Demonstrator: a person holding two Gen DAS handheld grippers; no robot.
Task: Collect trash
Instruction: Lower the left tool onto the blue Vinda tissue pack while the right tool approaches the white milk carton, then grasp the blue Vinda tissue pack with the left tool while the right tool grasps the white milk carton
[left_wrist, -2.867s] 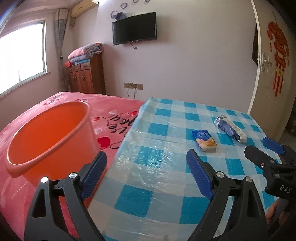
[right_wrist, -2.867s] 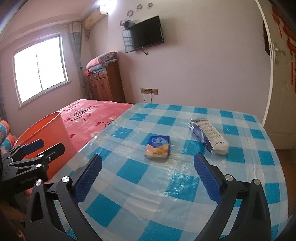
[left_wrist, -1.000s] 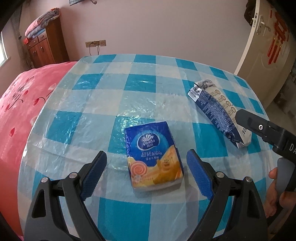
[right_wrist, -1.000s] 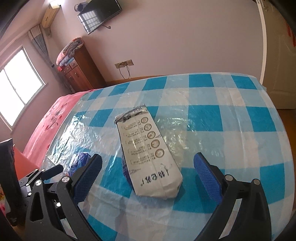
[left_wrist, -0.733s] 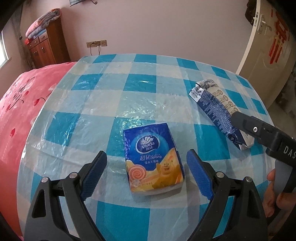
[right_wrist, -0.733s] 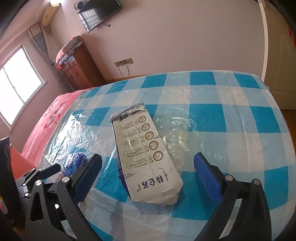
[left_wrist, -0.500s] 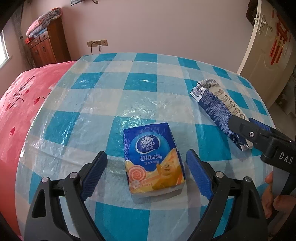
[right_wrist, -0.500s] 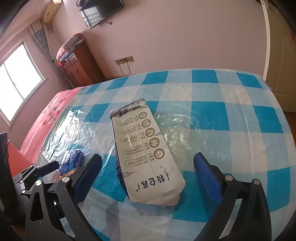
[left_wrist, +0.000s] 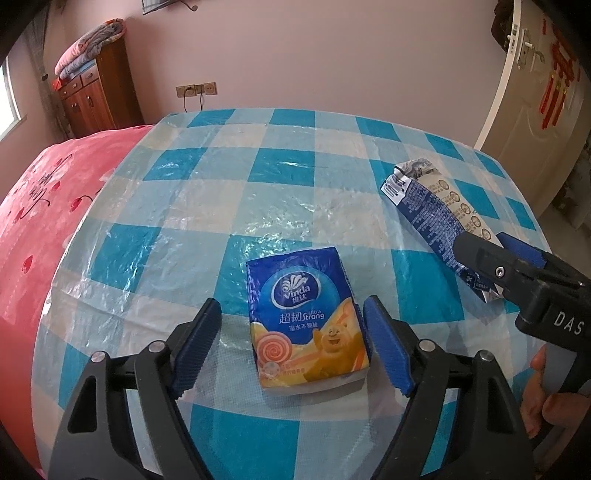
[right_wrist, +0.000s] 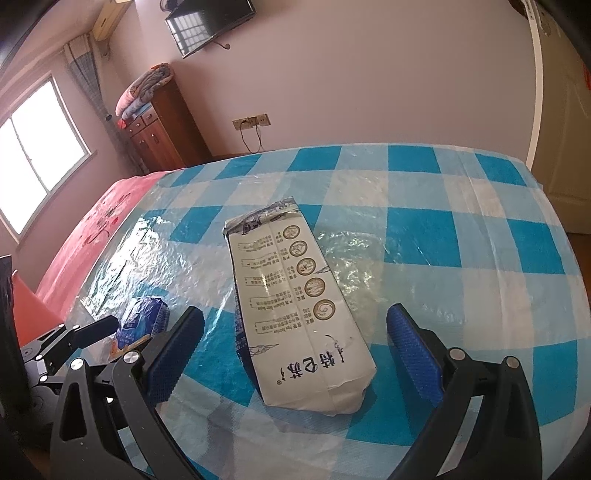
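A blue and orange tissue pack (left_wrist: 306, 325) lies flat on the checked tablecloth (left_wrist: 280, 166). My left gripper (left_wrist: 293, 347) is part-closed around it: the right pad is at its edge, the left pad a gap away. A white and blue milk carton (right_wrist: 295, 306) lies on its side to the right; it also shows in the left wrist view (left_wrist: 439, 218). My right gripper (right_wrist: 295, 362) is open, its fingers straddling the carton's near end without touching. The right gripper's side also shows in the left wrist view (left_wrist: 517, 273). The tissue pack shows in the right wrist view (right_wrist: 138, 325).
The table's left edge meets a bed with a pink cover (left_wrist: 33, 206). A wooden cabinet (left_wrist: 96, 99) with folded blankets stands at the back wall. A door (left_wrist: 532, 92) is at the right. An orange object's edge (right_wrist: 26, 295) shows at the left.
Both grippers have moved from the orange bucket side to the table. The left now straddles the tissue pack and its jaws have narrowed in the last half second. The right has lowered over the carton.
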